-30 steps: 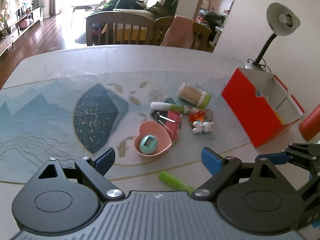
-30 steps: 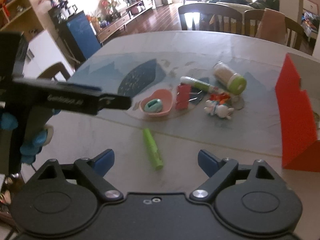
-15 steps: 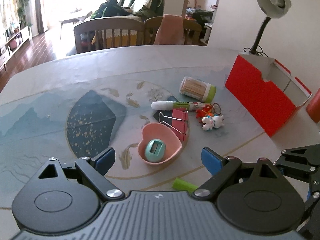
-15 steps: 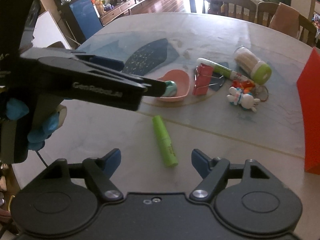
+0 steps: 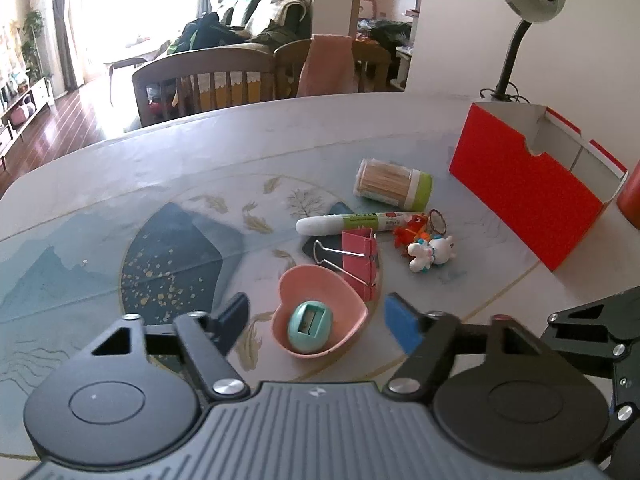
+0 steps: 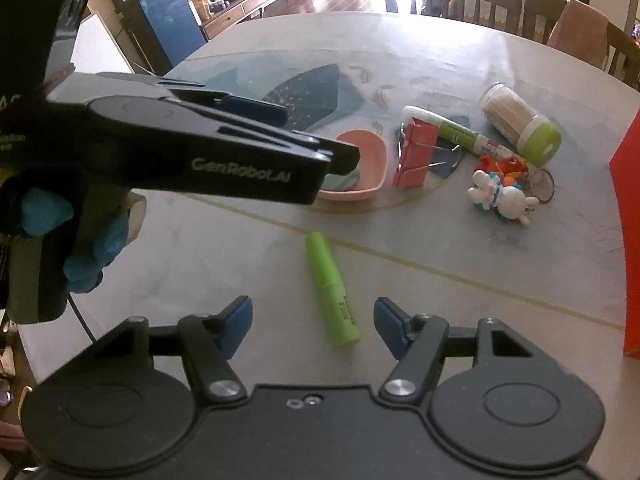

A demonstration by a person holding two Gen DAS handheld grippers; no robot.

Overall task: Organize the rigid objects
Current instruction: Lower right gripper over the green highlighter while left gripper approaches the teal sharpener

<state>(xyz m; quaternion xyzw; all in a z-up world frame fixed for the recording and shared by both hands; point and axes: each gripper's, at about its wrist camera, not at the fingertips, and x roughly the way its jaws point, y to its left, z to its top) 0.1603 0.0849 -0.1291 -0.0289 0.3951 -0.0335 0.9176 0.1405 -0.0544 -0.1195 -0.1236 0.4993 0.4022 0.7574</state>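
My left gripper is open, its blue pads either side of a pink heart-shaped dish that holds a teal sharpener. My right gripper is open just above a green tube lying on the table. Behind the dish lie a pink binder clip, a white-green marker, a toothpick jar on its side, and a white bunny keychain. A red open box stands at the right.
A desk lamp stands behind the red box. Wooden chairs line the table's far edge. The left gripper's body crosses the right wrist view and hides part of the dish. The table's near edge is close on the left.
My left gripper moved forward until the dish sits between its pads. My right gripper came down and forward toward the green tube. Both stayed open.
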